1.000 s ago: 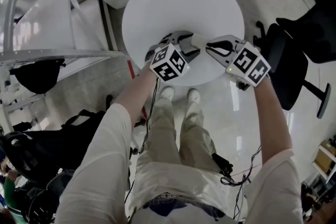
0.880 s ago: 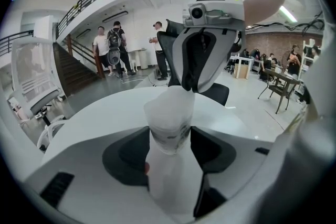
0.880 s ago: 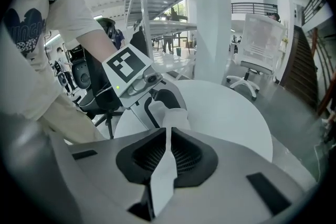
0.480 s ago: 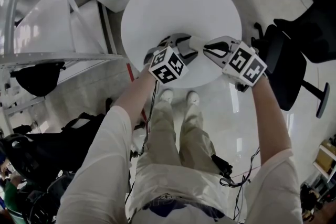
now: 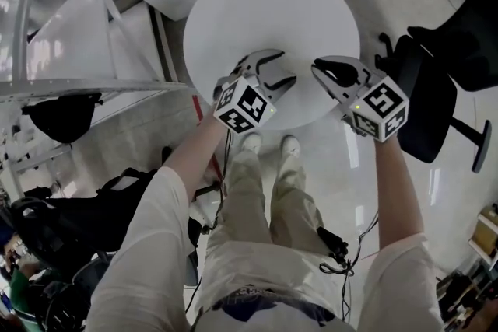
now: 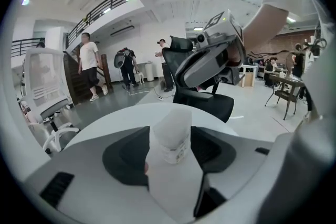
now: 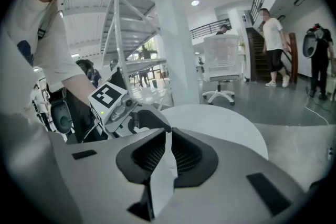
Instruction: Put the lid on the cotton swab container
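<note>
Your right gripper point(image 5: 320, 69) has pulled off to the right since a second ago, when its tip met the left gripper point(image 5: 282, 67). The two now sit apart over the near edge of the round white table point(image 5: 272, 4), around the middle of the head view. Your left gripper's jaws clamp the cotton swab container point(image 6: 170, 134) by its sides, at the lower centre of the left gripper view with its pale top end pointing away from the camera, while your right gripper's jaws are drawn together to a thin slit, with nothing I can make out between them.
</note>
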`<state>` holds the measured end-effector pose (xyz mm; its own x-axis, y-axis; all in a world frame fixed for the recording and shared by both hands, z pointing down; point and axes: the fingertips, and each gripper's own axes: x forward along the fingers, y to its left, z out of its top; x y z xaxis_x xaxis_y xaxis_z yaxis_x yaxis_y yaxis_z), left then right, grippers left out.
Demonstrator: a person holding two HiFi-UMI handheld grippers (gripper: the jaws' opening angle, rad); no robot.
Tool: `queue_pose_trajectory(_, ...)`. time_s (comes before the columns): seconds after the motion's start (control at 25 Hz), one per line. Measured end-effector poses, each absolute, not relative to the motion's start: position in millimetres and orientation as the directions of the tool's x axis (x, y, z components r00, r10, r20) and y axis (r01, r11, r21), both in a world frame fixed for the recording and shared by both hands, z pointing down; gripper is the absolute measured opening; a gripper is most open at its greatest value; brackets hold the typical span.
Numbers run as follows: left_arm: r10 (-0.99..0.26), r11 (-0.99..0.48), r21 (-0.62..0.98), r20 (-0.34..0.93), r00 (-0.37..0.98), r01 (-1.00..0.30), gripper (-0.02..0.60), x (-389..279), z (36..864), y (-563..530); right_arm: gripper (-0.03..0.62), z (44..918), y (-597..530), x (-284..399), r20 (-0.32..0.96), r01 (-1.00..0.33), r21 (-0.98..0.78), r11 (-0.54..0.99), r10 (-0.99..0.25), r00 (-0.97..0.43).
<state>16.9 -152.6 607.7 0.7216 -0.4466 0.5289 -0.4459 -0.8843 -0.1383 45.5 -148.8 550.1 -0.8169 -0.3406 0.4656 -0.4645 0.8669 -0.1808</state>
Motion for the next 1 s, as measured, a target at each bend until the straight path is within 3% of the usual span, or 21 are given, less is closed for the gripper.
queue_pose_trajectory(0.2, -0.517, -0.848, -0.158, 0.46, 0.722, -0.506, 0.241, 1.1, 556.8, -156.9, 0.049, 507.7, -165.3, 69.0, 0.363, -0.616, -0.169, 0.769, -0.533, -0.764)
queue_pose_trajectory(0.4, -0.638, -0.753, -0.113, 0.361, 0.68, -0.648, 0.232, -20.3, 487.1, -158.6, 0.046, 442.5, -173.9, 92.5, 0.232, -0.782, -0.185, 0.596, -0.747, -0.624)
queue_pose_trajectory(0.52, -0.706, -0.688, -0.06, 0.286, 0.648, -0.723, 0.193, -31.4, 439.9, -149.8, 0.044, 408.1, -158.2, 90.4, 0.182, -0.808, -0.184, 0.56, -0.788, -0.588)
queue_pose_trajectory(0.76, -0.809, -0.584, -0.153, 0.191, 0.556, -0.797, 0.137, -32.6, 370.5, -141.8, 0.034, 353.8, -149.5, 84.5, 0.087, -0.842, -0.124, 0.525, -0.84, -0.536)
queue_pose_trajectory(1.0, -0.893, -0.45, -0.097, 0.085, 0.443, -0.888, 0.062, -30.5, 326.1, -126.8, 0.009, 330.9, -130.4, 76.5, 0.058, -0.872, 0.009, 0.49, -0.871, -0.488)
